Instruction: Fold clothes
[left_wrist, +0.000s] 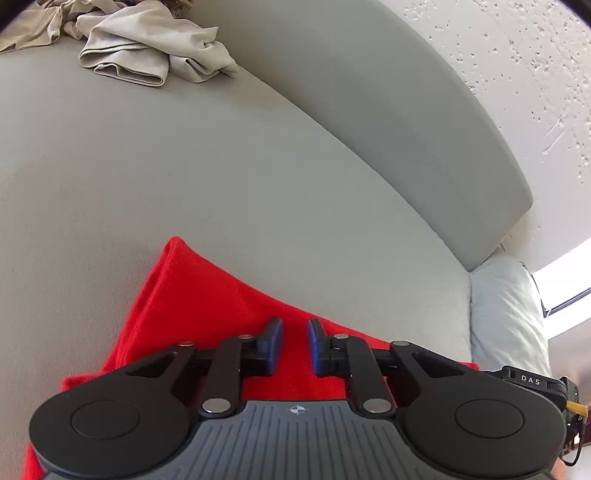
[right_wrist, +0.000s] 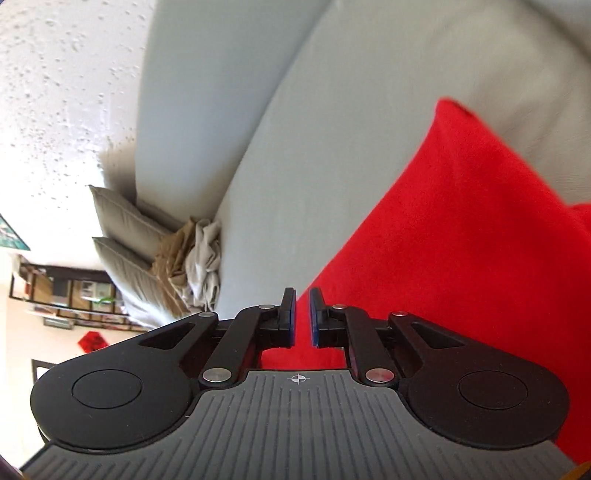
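Observation:
A red fleece garment (left_wrist: 207, 306) lies folded flat on the grey sofa seat (left_wrist: 184, 166). My left gripper (left_wrist: 295, 334) hovers over its near right part. The jaws stand a narrow gap apart, and red cloth shows through the gap with no fold pinched. In the right wrist view the same red garment (right_wrist: 443, 240) fills the right side, slightly blurred. My right gripper (right_wrist: 302, 314) sits at its left edge, jaws a thin slit apart. Grey seat shows through the upper slit and red through the lower. Nothing is visibly clamped.
A crumpled beige garment pile (left_wrist: 147, 55) lies at the far end of the seat, and appears as the beige garment pile (right_wrist: 195, 258) beside two grey cushions (right_wrist: 122, 229). The sofa backrest (left_wrist: 406, 122) runs along the textured wall. A pale cushion (left_wrist: 506, 314) sits at the near right end.

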